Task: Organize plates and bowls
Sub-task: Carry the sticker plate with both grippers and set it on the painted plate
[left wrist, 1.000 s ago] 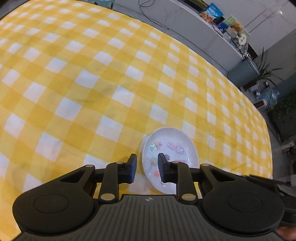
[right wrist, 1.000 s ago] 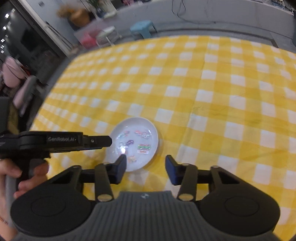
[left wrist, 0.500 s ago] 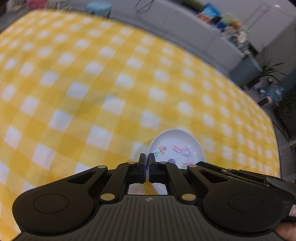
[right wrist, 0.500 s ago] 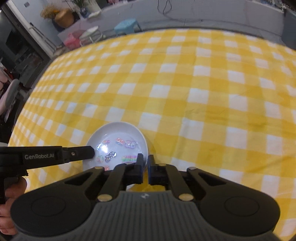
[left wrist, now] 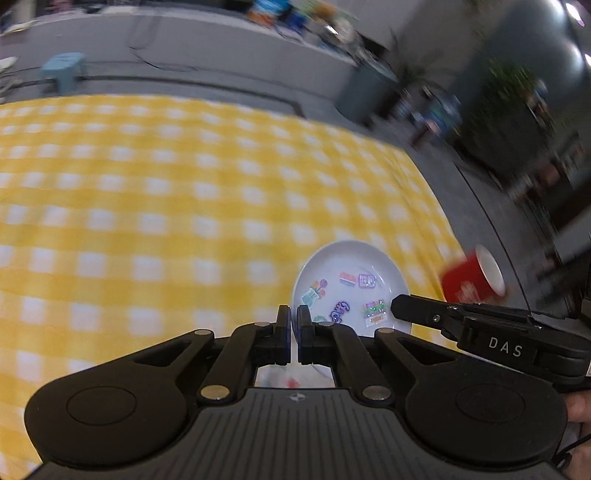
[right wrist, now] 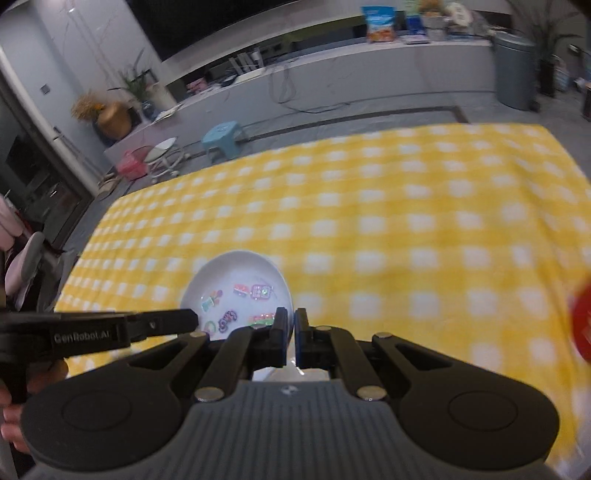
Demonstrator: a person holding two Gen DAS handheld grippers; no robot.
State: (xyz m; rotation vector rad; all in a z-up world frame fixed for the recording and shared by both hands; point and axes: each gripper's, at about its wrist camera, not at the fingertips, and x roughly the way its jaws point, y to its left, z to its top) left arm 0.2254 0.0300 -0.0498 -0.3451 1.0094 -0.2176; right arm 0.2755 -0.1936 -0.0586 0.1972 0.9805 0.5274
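Observation:
A white plate (left wrist: pixel 351 284) with colourful stickers inside is held up off the yellow checked tablecloth (left wrist: pixel 147 206). My left gripper (left wrist: pixel 294 328) is shut on the plate's left rim. My right gripper (right wrist: pixel 290 330) is shut on its right rim; the plate (right wrist: pixel 236 288) shows left of those fingers. Each gripper shows in the other's view: the right one (left wrist: pixel 399 308), the left one (right wrist: pixel 192 321). A red bowl with a white inside (left wrist: pixel 474 277) lies on its side near the table's right edge; it also shows blurred in the right wrist view (right wrist: pixel 581 325).
The tablecloth (right wrist: pixel 406 229) covers the whole table. Beyond the far edge are a blue stool (right wrist: pixel 221 138), a grey bin (right wrist: pixel 515 70) and a long counter with snack bags (right wrist: pixel 380 24). The floor drops off past the right edge (left wrist: pixel 491 229).
Both grippers closed on opposite rims of the plate and lifted it off the cloth. Both views have tilted up, and the red bowl has come into view on the right.

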